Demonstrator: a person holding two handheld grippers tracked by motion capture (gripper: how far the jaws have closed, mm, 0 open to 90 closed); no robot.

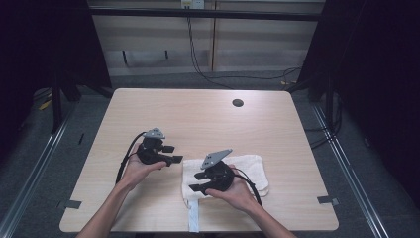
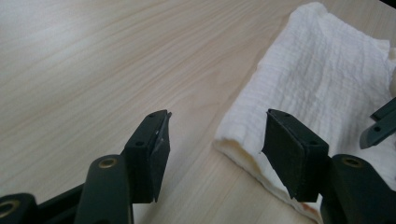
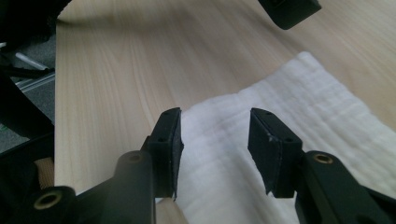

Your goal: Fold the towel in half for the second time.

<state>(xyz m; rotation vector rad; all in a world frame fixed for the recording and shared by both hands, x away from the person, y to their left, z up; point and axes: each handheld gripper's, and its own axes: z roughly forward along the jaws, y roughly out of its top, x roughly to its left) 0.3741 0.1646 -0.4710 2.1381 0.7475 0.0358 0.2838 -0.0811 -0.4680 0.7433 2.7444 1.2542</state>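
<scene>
A white folded cloth point(image 1: 247, 171) lies on the wooden table point(image 1: 198, 119) near the front edge, right of centre. My left gripper point(image 1: 170, 154) sits just left of the cloth, jaws open and pointing right at its left edge; nothing is between them. In the left gripper view the gripper point(image 2: 215, 140) frames the cloth point(image 2: 322, 84) corner and bare table. My right gripper point(image 1: 197, 182) hovers over the cloth's left part, pointing left, open and empty. In the right gripper view the gripper point(image 3: 215, 140) stands above the cloth point(image 3: 289, 135), its pads apart from the fabric.
A white strip point(image 1: 193, 218) runs from the cloth to the table's front edge. A dark round hole point(image 1: 237, 103) sits at the table's back right. Cables point(image 1: 208, 74) trail on the floor behind. Dark frame posts stand at both sides.
</scene>
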